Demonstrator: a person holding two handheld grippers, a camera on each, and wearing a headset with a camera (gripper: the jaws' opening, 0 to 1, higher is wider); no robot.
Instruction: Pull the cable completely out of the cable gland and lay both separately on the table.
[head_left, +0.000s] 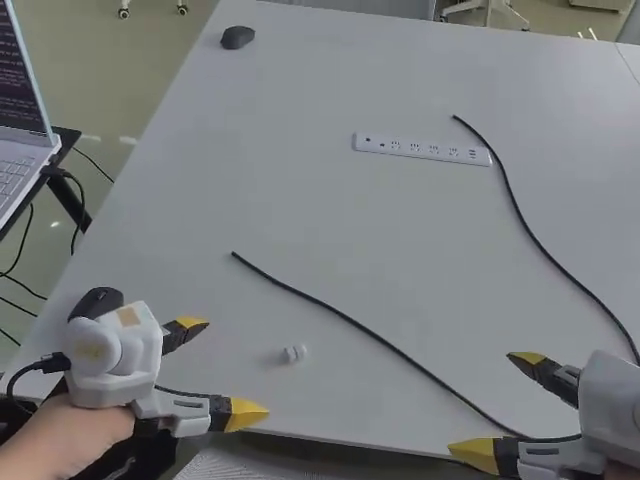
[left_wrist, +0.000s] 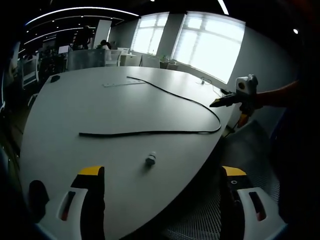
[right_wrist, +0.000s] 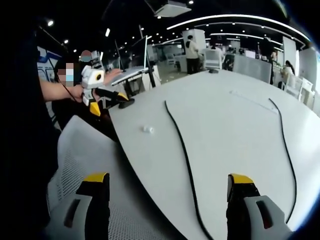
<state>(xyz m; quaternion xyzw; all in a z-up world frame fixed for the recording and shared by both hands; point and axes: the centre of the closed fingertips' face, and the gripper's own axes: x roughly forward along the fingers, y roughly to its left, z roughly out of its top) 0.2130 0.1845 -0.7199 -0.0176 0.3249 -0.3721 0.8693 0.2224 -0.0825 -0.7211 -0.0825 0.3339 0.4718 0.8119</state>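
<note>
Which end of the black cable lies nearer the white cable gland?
The end just beyond the cable gland; the other end lies far off by the power strip.

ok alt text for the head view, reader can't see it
A black cable lies across a grey table, and a small white cable gland lies apart from it near the front edge. The left gripper and right gripper, both open and yellow-tipped, hover at that edge holding nothing; a white power strip lies farther back.

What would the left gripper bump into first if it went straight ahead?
Probably the little white cable gland, which lies right ahead of the left gripper; the black cable comes after. Height is hard to judge.
</note>
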